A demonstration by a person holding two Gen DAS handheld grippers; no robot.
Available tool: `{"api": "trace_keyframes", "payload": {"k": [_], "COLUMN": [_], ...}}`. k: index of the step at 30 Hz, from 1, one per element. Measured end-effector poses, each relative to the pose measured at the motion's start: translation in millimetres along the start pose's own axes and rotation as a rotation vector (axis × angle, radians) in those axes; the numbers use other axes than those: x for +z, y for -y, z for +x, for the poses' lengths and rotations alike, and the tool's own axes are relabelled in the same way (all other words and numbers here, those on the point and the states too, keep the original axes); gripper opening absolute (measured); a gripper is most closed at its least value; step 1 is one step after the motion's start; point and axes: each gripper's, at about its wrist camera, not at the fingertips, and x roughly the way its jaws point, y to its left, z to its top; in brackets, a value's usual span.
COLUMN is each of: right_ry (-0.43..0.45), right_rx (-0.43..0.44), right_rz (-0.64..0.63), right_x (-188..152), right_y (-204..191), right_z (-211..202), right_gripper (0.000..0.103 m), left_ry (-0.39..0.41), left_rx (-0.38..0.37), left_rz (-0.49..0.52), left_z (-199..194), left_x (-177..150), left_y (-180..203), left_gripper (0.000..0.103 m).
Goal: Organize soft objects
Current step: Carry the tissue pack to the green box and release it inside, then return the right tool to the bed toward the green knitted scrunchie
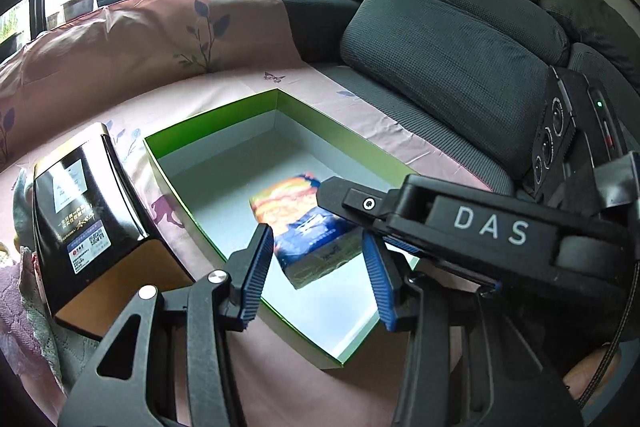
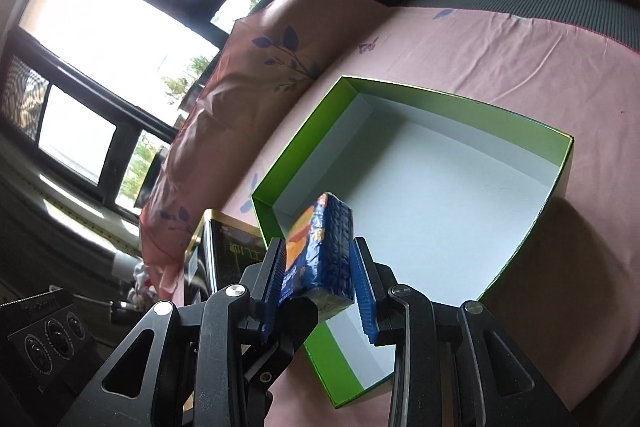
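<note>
Starting at the far left of the left gripper, a black-and-gold box sits on the pink floral sheet, parked just beside the green-rimmed box and clear of its mouth. Straight ahead of those fingers lies the open box's white floor, bare apart from what hangs over it, so there is plenty of room for a drop. The left gripper's blue pads stand apart with nothing pressed between them; it hovers over the near rim, probably ready to steady the box or to take the next item. Just beyond its fingertips comes the tissue pack, soft and blue-and-orange, clamped edgewise between the pads of the right gripper, which reaches in from the right and is angled down into the box. Gripping it across the narrow faces looks like a choice that keeps the squashy pack from sagging. Whether the pack touches the floor yet, I cannot tell. Farther right, grey sofa cushions back the whole scene.
</note>
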Motion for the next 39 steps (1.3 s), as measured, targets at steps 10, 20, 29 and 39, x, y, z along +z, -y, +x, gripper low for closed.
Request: {"api": "trace_keyframes", "payload": {"k": [10, 20, 29, 39], "right_ry": [0.069, 0.038, -0.063, -0.223], "right_rx": [0.005, 0.106, 0.129, 0.175], "right_rz": [-0.076, -0.303, -0.519, -0.634], "right_x": [-7, -44, -103, -173], "right_y": [-27, -108, -179, -228], "right_z": [-16, -12, 20, 70], "right_gripper": [0.078, 0.094, 0.094, 0.094], "left_ry": [0.080, 0.132, 0.099, 0.082], "left_rx": [0.110, 0.395, 0.652, 0.682], "left_rz": [-0.055, -0.237, -0.468, -0.769], "left_z": [-54, -127, -168, -187], "left_x": [-11, -55, -115, -175], "left_y": [-39, -127, -209, -269], "left_gripper": [0.062, 0.077, 0.077, 0.077]}}
